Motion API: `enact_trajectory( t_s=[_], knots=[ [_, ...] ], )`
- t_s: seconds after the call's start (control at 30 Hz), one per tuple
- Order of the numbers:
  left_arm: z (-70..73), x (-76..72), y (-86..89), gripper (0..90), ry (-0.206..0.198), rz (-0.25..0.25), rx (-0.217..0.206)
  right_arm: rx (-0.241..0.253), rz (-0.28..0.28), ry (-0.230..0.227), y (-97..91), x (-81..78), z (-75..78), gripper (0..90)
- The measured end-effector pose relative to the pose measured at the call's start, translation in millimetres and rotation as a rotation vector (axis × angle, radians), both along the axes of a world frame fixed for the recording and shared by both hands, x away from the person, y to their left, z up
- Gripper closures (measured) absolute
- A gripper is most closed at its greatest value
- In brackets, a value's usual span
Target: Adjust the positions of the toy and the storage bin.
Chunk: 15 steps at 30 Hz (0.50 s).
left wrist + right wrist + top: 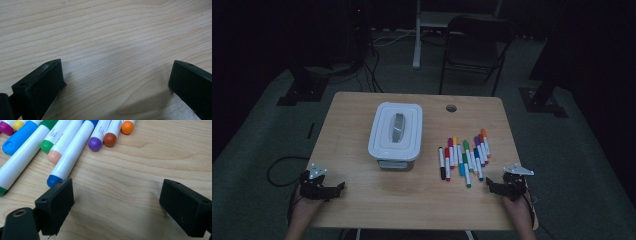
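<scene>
The markers (463, 158) are laid in a loose row on the wooden table (362, 195), right of the lidded white box (395, 134). The right gripper (116, 203) is held just beside their near ends, jaws spread and empty. The left gripper (116, 80) is rested, apparently, over bare wood, likewise spread.

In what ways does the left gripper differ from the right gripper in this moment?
The left gripper rests near the table's left edge over bare wood; the right gripper rests near the right edge beside the markers. The left gripper view has plain wood grain between the jaws; the right gripper view has the blue marker's tip next to one jaw. Both stand open, hold nothing, and point inward.
</scene>
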<state>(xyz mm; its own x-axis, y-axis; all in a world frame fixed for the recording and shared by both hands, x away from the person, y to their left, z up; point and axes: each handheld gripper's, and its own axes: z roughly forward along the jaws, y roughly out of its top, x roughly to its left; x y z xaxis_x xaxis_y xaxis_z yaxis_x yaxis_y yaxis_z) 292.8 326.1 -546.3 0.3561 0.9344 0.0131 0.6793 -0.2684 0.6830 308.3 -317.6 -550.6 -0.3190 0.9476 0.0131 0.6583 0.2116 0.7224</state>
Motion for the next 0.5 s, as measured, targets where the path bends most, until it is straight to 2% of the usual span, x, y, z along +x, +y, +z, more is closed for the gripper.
enact_trajectory(
  t_s=[0.5],
  knots=[
    [0.3,0.1,-1.2,0.4,0.003,-0.007,-0.004,-0.001,-0.004,0.000,0.0,-0.2,0.2,11.6]
  ],
)
